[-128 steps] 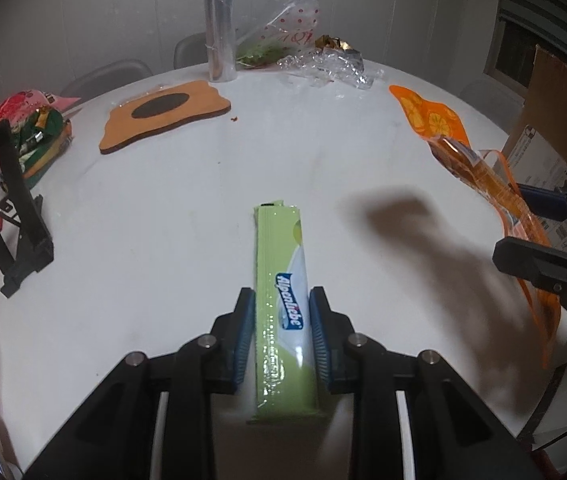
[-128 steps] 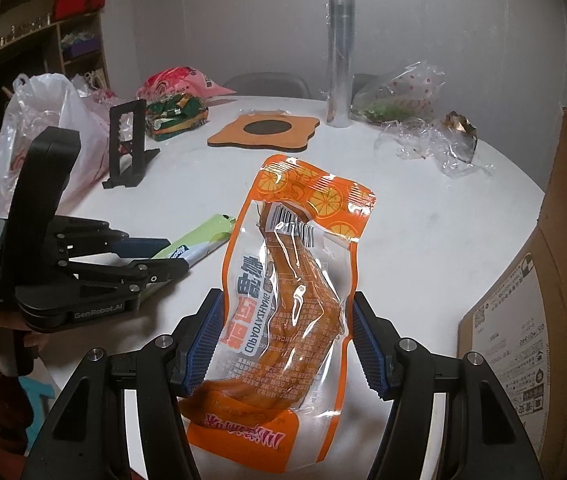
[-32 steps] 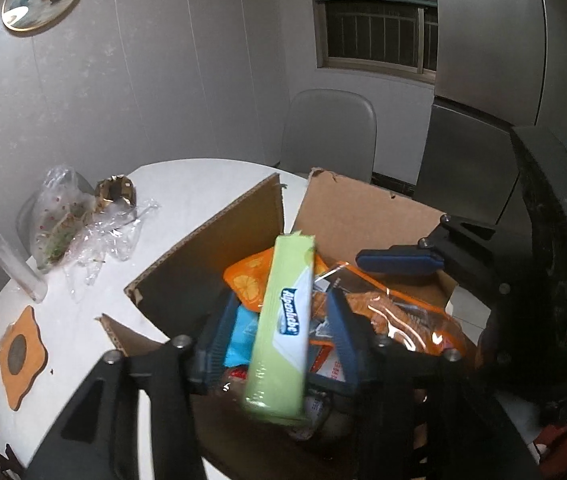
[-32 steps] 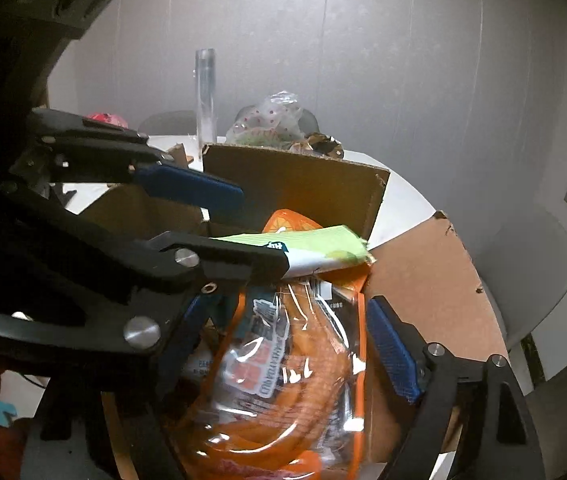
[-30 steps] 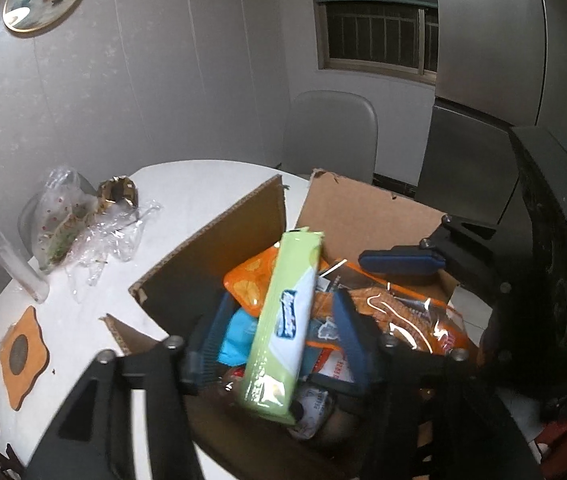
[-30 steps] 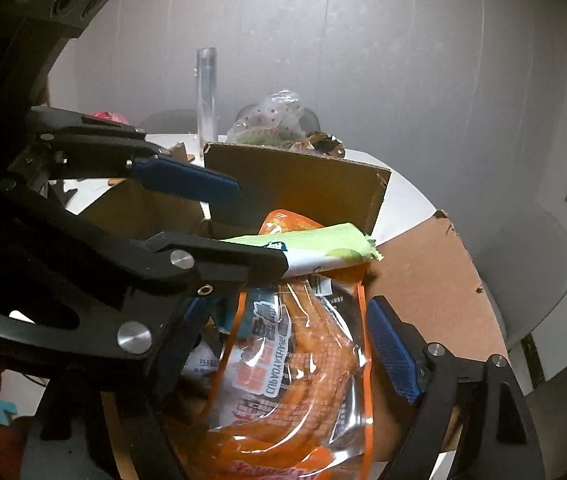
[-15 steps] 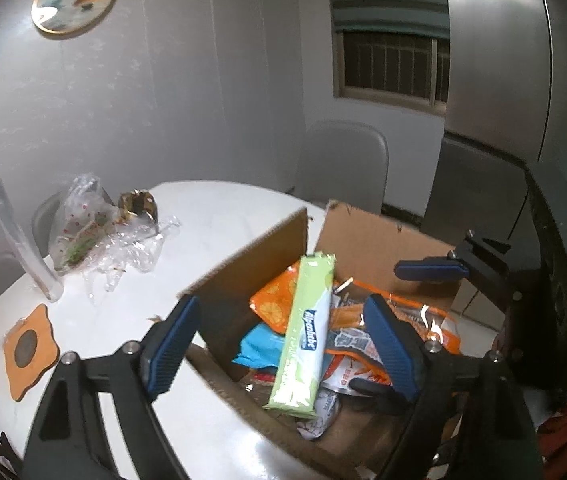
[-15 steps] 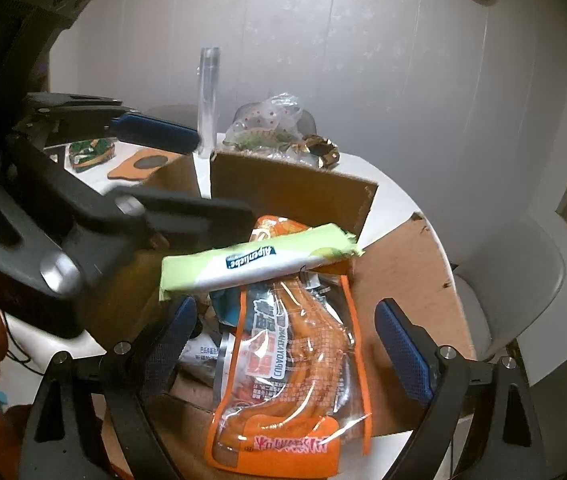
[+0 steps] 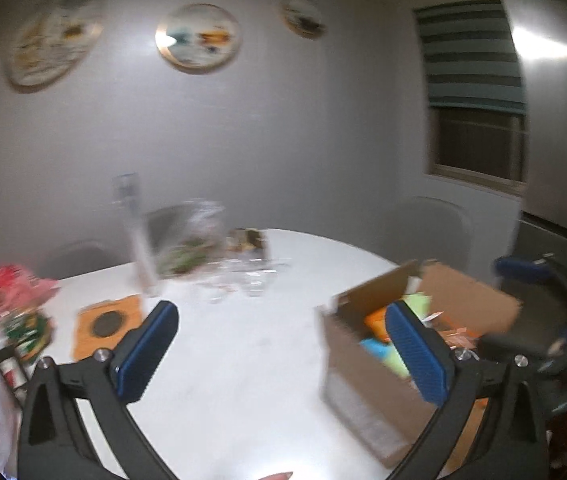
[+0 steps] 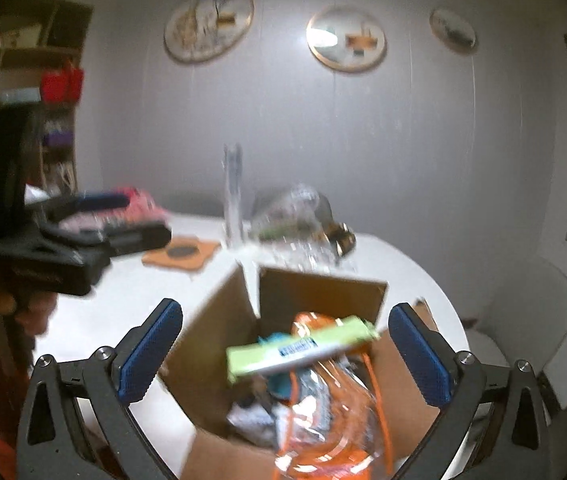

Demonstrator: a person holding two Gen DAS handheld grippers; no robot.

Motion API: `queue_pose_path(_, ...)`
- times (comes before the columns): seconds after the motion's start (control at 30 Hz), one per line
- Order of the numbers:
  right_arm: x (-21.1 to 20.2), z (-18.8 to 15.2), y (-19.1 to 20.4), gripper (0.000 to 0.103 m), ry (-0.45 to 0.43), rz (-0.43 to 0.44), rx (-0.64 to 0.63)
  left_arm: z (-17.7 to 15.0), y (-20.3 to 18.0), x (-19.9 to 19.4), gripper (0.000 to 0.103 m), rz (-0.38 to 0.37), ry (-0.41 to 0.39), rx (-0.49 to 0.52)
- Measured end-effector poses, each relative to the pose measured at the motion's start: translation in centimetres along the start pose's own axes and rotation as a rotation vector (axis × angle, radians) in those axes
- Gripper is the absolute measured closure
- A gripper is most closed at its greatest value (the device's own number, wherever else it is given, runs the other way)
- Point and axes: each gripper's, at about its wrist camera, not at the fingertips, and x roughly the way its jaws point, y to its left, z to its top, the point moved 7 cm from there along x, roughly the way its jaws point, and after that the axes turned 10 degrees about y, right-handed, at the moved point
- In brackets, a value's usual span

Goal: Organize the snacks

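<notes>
The open cardboard box (image 10: pixel 315 288) stands on the white round table (image 9: pixel 243 360). The green candy pack (image 10: pixel 299 348) lies across the top of the snacks inside it. The orange sausage pack (image 10: pixel 331 412) lies under it. My right gripper (image 10: pixel 285 352) hovers over the box, jaws opening wide; its pads touch neither pack. My left gripper (image 9: pixel 283 352) is off to the left of the box (image 9: pixel 363 380), over bare table. Its jaws are opening too, with nothing between them. Each gripper shows in the other's view: the right gripper (image 9: pixel 531 280) and the left gripper (image 10: pixel 83 232).
On the far half of the table stand an orange coaster (image 9: pixel 107 324), a clear tube (image 9: pixel 135 232) and crumpled plastic bags (image 9: pixel 203 248). A red snack bag (image 9: pixel 11 288) sits at the left edge. A grey chair (image 9: pixel 431 228) stands behind the box. The frames are blurred.
Both grippers let go of their packs, which now lie in the box, and their jaws spread wide. The left gripper swung left, away from the box. The right gripper rose a little.
</notes>
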Motion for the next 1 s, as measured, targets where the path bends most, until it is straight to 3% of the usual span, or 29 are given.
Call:
queue_pose_path(0.23, 0.1, 0.1, 2.1, 0.0, -0.1, 0.001, 0.001, -3.7, 4.1, -0.1, 0.001, 0.092, 0.012, -0.098)
queue_pose_path(0.43, 1.6, -0.2, 2.5, 0.0, -0.084, 0.006, 0.008, -4.8, 5.6, 0.4, 0.001, 0.12, 0.026, -0.12)
queue_pose_path(1.0, 2.0, -0.2, 2.2, 0.0, -0.081, 0.008, 0.013, -4.8, 5.3, 0.0, 0.001, 0.13, 0.021, -0.113)
